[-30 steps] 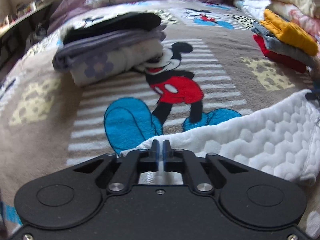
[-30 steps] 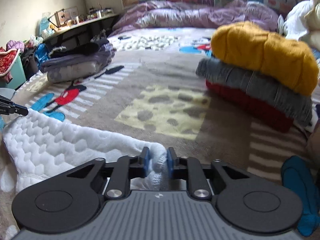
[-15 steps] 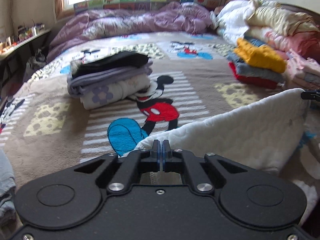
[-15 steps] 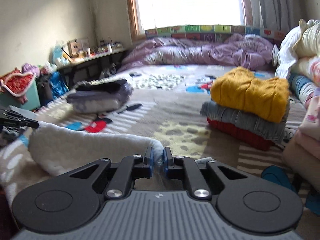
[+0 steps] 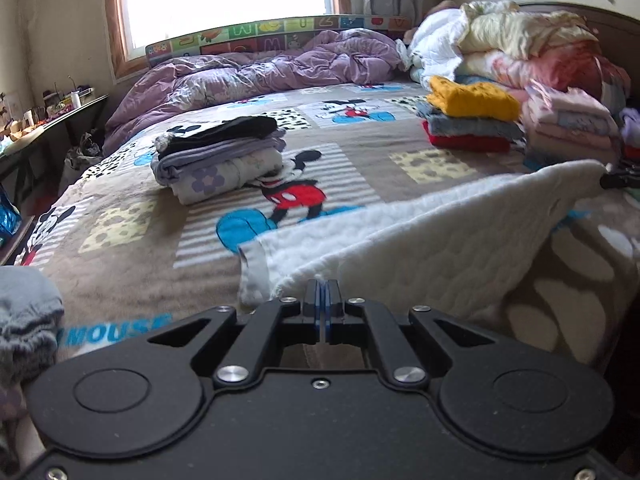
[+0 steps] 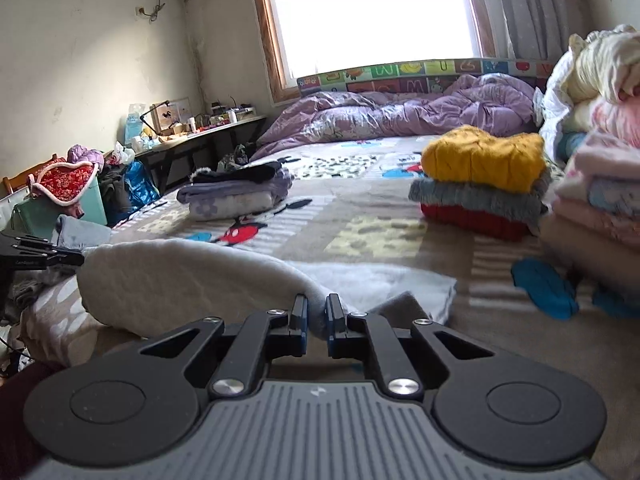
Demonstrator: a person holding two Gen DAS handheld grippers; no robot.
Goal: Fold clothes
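Left gripper (image 5: pixel 322 292): jaws pressed together on a corner of the white quilted fleece garment (image 5: pixel 420 240). Garment stretches ahead and to the right of these jaws, lifted off the bed, its far corner meeting a black gripper tip at the right edge of the left view.

Right gripper (image 6: pixel 316 312): jaws nearly closed, pinching a thick fold of the same white garment (image 6: pixel 180 276). Cloth runs left from these jaws toward the other gripper at the left edge; a flat portion lies on the bed just ahead.

Brown Mickey Mouse patterned bed blanket (image 5: pixel 128 256): under the garment, covering the bed.

Stack of folded clothes, black on grey-purple on white floral (image 5: pixel 220 156): well ahead and left of the left jaws, apart from the garment.

Stack of folded knitwear, mustard yellow on grey on red (image 6: pixel 480 184): ahead and right of the right jaws, apart from the garment.

Pile of pink and cream bedding (image 6: pixel 600 152): far right, beside the knitwear stack.

Crumpled purple duvet (image 5: pixel 260 68): far end of the bed, below the window.

Teal plastic bin (image 6: pixel 60 208): far left of the right jaws, off the bed; a red patterned cloth with pink trim sits on top; its interior is hidden.

Cluttered dark table (image 6: pixel 200 136): along the left wall, carrying small items too small to identify.
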